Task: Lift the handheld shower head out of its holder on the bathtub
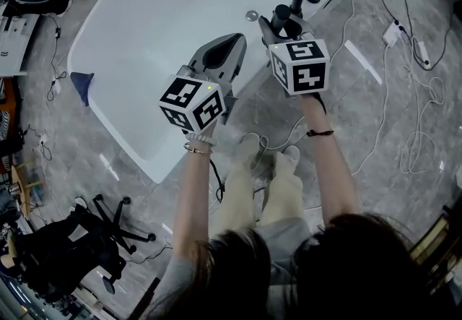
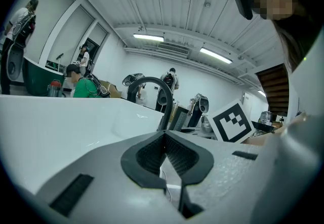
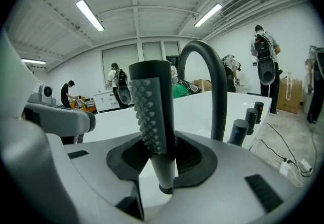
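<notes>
We judge the grasp to be the step in hand: in the right gripper view, the right gripper (image 3: 162, 156) has its jaws closed on the handle of the handheld shower head (image 3: 152, 112), with a dark pad pressing on each side and the wand at frame centre. The shower head stands at the bathtub's (image 1: 159, 15) rim, in the upper middle of the head view, just in front of the arched black spout (image 3: 207, 66) and left of a row of black knobs (image 3: 238, 132). It appears to be seated, not yet lifted (the holder itself is hidden under the jaws, so we cannot see how deep the handle sits). Its long axis runs almost straight up the frame, the top leaning slightly left. The head end points up, the handle end points down through the jaws, and the nubbed spray face is turned toward frame left. The left gripper (image 2: 163, 139) hangs over the tub at centre left of the head view, its jaws closed tip to tip on nothing. The next move, as we read it, calls for a straight pull upward along that axis, keeping the grip firm and the wand from tipping into the spout behind it.
</notes>
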`<state>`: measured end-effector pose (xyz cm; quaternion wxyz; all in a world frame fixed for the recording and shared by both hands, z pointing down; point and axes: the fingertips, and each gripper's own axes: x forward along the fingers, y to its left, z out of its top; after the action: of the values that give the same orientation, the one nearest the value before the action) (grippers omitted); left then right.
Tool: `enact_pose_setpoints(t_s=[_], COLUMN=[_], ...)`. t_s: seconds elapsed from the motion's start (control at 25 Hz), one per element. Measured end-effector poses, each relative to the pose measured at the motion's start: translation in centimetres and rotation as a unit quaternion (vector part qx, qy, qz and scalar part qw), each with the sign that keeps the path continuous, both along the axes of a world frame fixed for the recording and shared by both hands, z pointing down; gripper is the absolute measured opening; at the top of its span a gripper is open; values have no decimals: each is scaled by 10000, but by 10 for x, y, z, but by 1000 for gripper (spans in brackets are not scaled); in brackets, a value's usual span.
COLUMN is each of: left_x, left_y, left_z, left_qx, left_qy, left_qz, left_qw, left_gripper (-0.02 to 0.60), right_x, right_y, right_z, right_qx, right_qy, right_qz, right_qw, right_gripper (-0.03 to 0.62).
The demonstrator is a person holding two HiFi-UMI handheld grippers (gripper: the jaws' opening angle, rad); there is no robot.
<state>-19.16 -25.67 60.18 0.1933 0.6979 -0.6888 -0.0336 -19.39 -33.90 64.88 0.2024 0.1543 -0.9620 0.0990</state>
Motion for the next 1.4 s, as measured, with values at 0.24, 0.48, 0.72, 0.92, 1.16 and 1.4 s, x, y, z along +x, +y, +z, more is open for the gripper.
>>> enact_pose_setpoints(t_s=[0.24,0.48,0.72,0.92,1.16,1.4], left_x=[6,6,13,21,25,22], left_y=[4,-1,-7,-3,4,9], left_z=[-26,-59,-91,-112,-139,-172], left_qx=[30,133,215,258,356,489], left_qy=[89,-20,-122,-96,-119,-216], left_qz=[-9,81,213,236,194,196], left_qw=[10000,9999,9995,9993,9991,9984], left_gripper=[6,6,6,6,6,6], right_x=[3,4,11,21,24,24], right_y=[7,12,13,14,24,37], right_z=[-36,-73,-108,-133,-171,-205], right_qx=[94,169,161,59,118,150], right_qy=[35,-33,-116,-235,-354,-452], right_qz=[-115,-221,-188,-98,-231,-366], right_qw=[9999,9996,9996,9997,9990,9982], right_gripper=[120,120,120,120,120,120])
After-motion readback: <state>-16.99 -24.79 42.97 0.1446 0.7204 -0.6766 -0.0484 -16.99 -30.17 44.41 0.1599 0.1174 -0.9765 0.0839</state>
